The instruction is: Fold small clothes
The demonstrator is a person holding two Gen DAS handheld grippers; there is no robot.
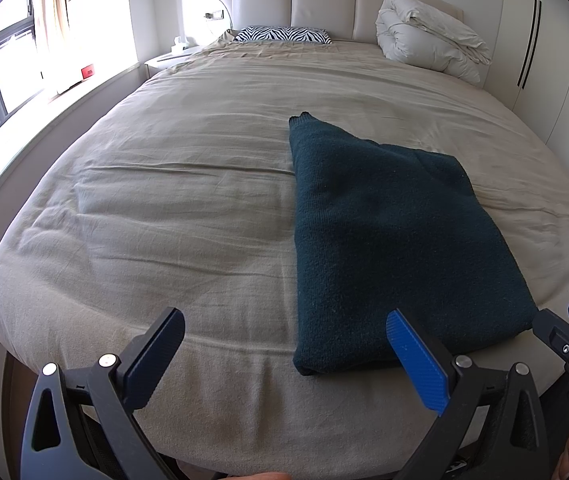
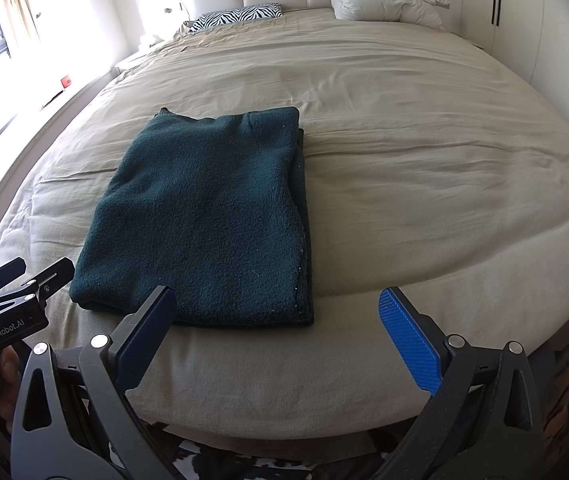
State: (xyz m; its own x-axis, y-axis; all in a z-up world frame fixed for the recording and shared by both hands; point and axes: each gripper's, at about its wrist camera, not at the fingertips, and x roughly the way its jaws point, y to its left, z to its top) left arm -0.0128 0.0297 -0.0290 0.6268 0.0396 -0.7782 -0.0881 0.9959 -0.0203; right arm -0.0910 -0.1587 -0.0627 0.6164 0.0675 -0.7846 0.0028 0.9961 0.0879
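A dark teal knitted garment lies folded into a rectangle on the beige bed sheet, near the foot edge. It also shows in the right wrist view. My left gripper is open and empty, above the foot edge, just left of the garment's near corner. My right gripper is open and empty, just short of the garment's near edge. The right gripper's tips show at the left wrist view's right edge. The left gripper shows at the left of the right wrist view.
A zebra-print pillow and a rolled white duvet lie at the padded headboard. A window with a curtain is on the left, white wardrobe doors on the right. A nightstand stands by the bed.
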